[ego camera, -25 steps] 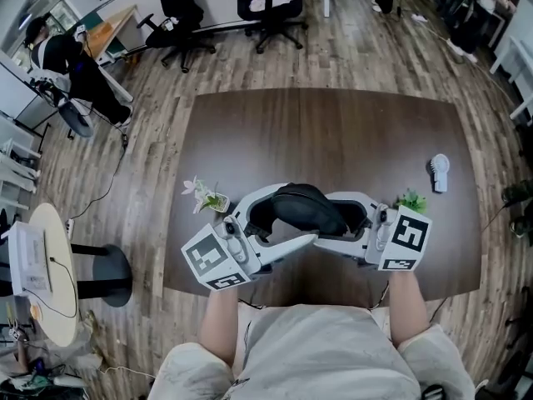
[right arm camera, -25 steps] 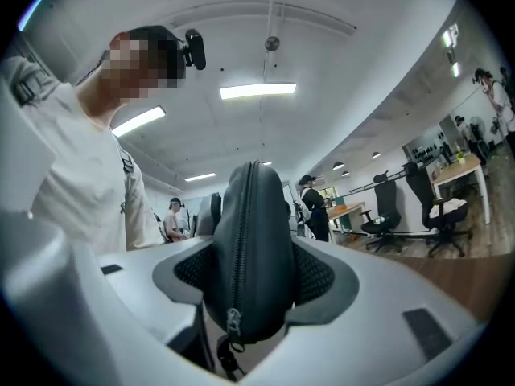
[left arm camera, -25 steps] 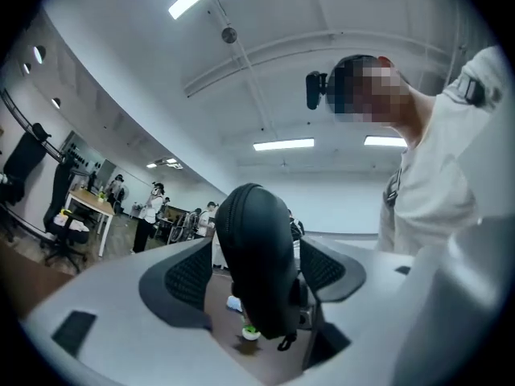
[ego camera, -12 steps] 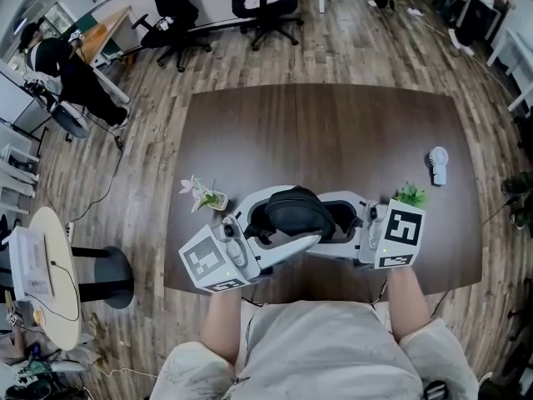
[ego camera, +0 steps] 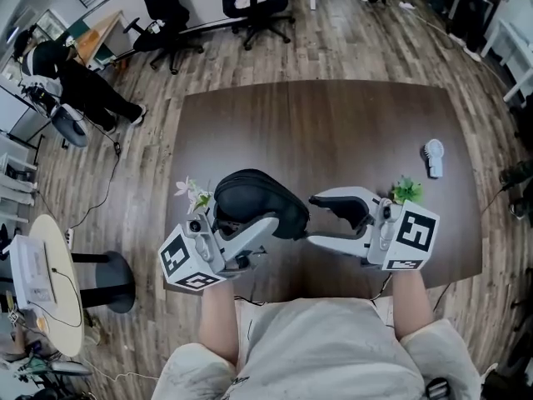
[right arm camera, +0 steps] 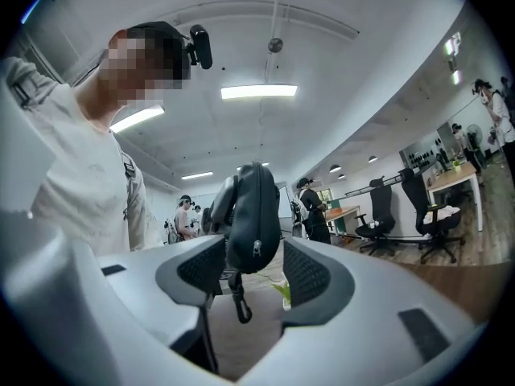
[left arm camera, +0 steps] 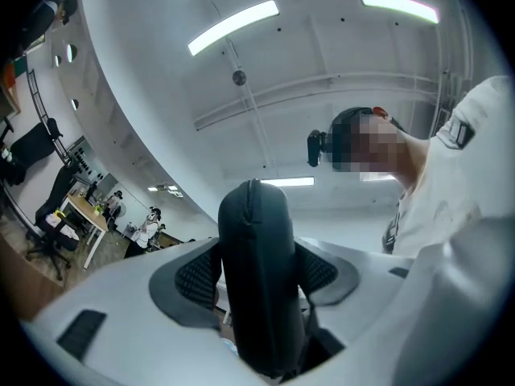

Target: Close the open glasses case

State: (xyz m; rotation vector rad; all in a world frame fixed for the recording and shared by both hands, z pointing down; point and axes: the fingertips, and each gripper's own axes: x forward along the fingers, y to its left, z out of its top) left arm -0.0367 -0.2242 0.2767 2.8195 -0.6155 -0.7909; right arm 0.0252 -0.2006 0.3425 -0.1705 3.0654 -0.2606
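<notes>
The left gripper [ego camera: 247, 213] grips the black glasses case [ego camera: 254, 198] over the near part of the dark wooden bench [ego camera: 333, 132]. Its fingers [left arm camera: 197, 276] have just drawn inward and press on the case's two broad sides. The case stands on edge between them, its halves together along the zip seam. Facing it from the right, the right gripper [ego camera: 312, 218] has its fingers [right arm camera: 310, 272] parted and grasping nothing, though they too have just narrowed. The end of the case, with its zip pull [right arm camera: 240, 302] dangling, sits just beyond their tips. A small flowering plant [ego camera: 193, 192] stands just left of the left fingers, and a green sprig [ego camera: 408, 192] is beside the right gripper. A white handheld fan [ego camera: 433, 157] lies farther off on the bench. Office chairs [ego camera: 258, 2] stand on the floor beyond.
</notes>
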